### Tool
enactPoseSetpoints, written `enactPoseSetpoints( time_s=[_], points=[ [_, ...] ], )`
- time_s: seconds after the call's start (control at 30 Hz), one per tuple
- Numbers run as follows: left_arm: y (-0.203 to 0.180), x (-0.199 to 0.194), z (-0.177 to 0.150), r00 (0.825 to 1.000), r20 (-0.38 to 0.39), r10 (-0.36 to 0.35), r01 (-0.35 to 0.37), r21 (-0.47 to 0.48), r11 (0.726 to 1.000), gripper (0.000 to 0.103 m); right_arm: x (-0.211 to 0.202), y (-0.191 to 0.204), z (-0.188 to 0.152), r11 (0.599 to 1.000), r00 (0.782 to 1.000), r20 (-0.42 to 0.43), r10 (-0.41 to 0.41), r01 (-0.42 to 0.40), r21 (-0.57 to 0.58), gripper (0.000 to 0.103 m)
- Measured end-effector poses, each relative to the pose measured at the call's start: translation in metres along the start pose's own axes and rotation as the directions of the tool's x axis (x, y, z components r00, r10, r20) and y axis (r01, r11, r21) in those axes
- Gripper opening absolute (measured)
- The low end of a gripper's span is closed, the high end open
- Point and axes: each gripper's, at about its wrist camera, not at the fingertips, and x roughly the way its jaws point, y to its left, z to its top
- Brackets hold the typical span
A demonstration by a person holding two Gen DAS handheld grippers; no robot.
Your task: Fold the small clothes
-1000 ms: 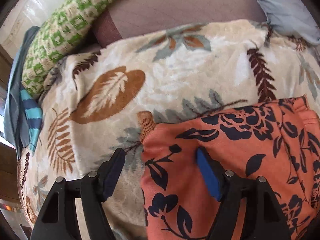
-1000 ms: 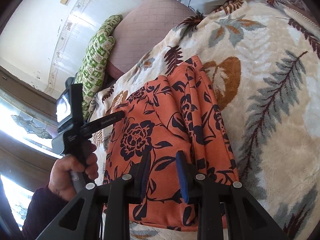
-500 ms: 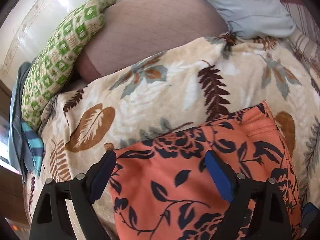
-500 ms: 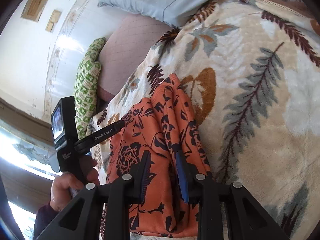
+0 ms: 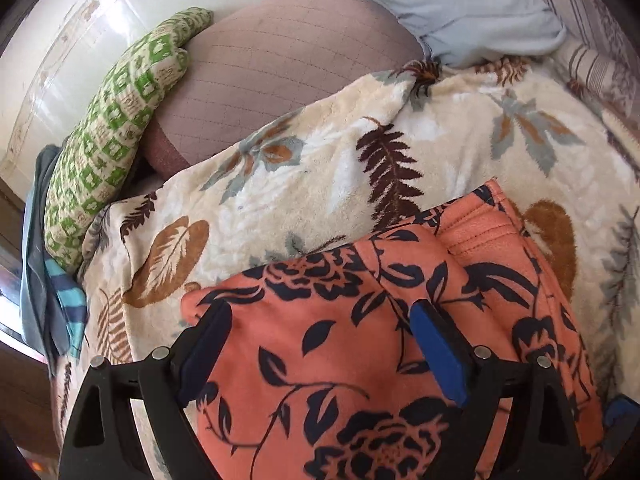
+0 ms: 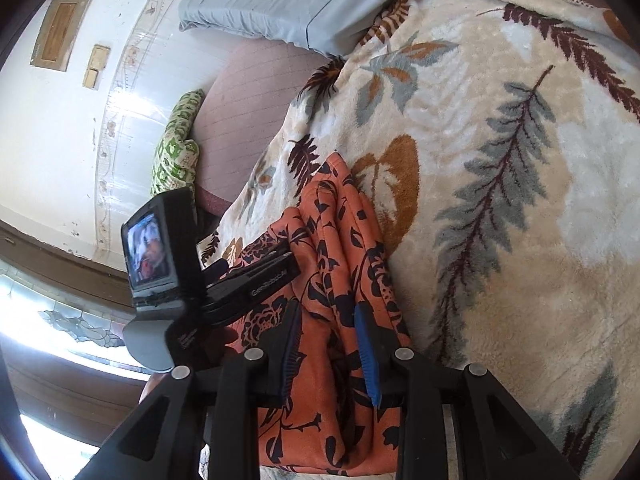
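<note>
Bed with a leaf-print blanket (image 5: 320,168): orange floral garment (image 5: 360,360) lying half-folded near its edge.
The left tool (image 5: 320,344) hovers spread wide over the cloth, having just opened; the right tool (image 6: 328,344) pinches a bunched fold. Best to press the layers flat and align edges before the next fold.

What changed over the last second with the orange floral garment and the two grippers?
The left gripper pulled back over the orange garment; its jaws have just been opening, pads clear of the cloth. The right gripper rolled slightly. The garment stayed folded on the leaf-print blanket.
</note>
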Motion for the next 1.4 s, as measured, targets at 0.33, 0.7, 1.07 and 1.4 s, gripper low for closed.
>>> enactPoseSetpoints(
  time_s=[0.33,0.7,1.07,1.4],
  points=[
    [0.051,-0.065,-0.114,0.995,0.048,0.085,-0.082,-0.066,0.994,0.091,0.022,0.030,-0.025,0.986,0.991,-0.137,-0.013,-0.010,-0.167,0.031],
    [0.056,-0.065,-0.165,0.997,0.048,0.063,-0.059,-0.080,0.995,0.091,0.043,0.032,-0.051,0.934,0.960,-0.175,-0.219,0.154,-0.323,0.030],
    [0.053,-0.066,-0.180,0.995,0.061,0.083,-0.075,-0.119,0.990,0.092,0.030,0.029,-0.067,0.918,0.963,-0.150,-0.223,0.156,-0.364,0.030],
    [0.054,-0.067,-0.183,0.994,0.067,0.088,-0.078,-0.132,0.988,0.092,0.013,0.021,-0.073,0.939,0.967,-0.170,-0.188,0.127,-0.318,0.030]
  ],
)
